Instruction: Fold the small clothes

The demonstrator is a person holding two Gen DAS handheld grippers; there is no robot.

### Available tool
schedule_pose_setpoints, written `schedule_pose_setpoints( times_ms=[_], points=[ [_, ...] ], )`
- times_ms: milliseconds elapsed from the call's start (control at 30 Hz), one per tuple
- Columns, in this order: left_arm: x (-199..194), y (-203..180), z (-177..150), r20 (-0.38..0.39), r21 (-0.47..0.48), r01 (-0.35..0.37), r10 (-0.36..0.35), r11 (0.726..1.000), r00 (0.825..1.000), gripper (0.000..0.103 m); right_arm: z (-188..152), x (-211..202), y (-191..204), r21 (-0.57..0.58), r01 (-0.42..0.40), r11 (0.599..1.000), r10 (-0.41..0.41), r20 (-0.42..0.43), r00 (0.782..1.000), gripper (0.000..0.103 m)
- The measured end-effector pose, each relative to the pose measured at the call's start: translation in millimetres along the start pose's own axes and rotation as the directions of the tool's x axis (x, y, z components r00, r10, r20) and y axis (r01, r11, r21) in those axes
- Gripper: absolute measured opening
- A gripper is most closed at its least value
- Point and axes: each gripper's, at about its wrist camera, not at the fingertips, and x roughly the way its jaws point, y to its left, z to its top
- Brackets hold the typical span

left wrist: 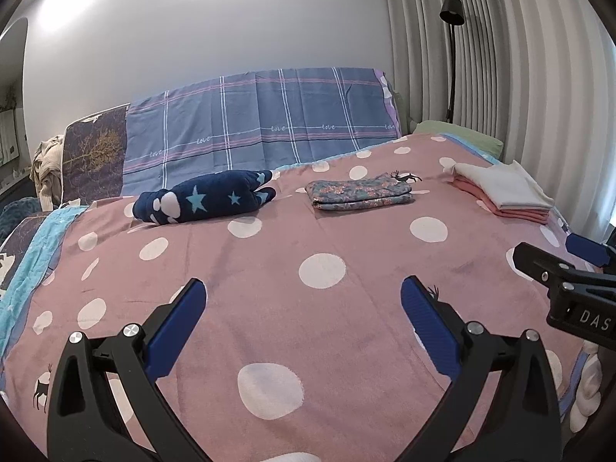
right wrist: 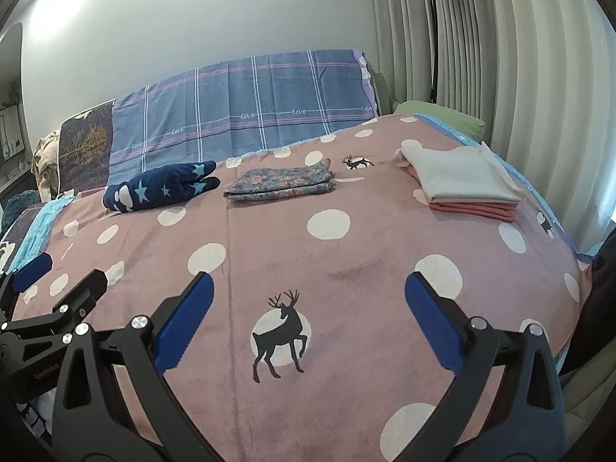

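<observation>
Three folded piles lie along the far side of the pink dotted bedspread. A navy fleece garment with stars is at the left, a folded floral piece in the middle, and a white-over-pink stack at the right. My left gripper hovers open over bare bedspread near the front, holding nothing. Beside it, my right gripper is also open and empty above a deer print. Each gripper shows at the edge of the other's view.
A blue plaid sheet covers the headboard behind the piles. Pleated curtains and a black floor lamp stand at the right. A green pillow lies at the far right corner, and crumpled beige clothing sits beyond the bed's left.
</observation>
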Motion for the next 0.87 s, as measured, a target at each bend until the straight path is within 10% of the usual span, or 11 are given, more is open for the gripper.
schedule_pose_setpoints(
  times_ms=[867],
  points=[
    [16,-10,-4,-0.062,0.012,0.013,-0.012,1.0,0.998,0.101,-6,18,-5,0.026,-0.015,1.0,0.016,-0.049,0.999,0.101]
  ],
)
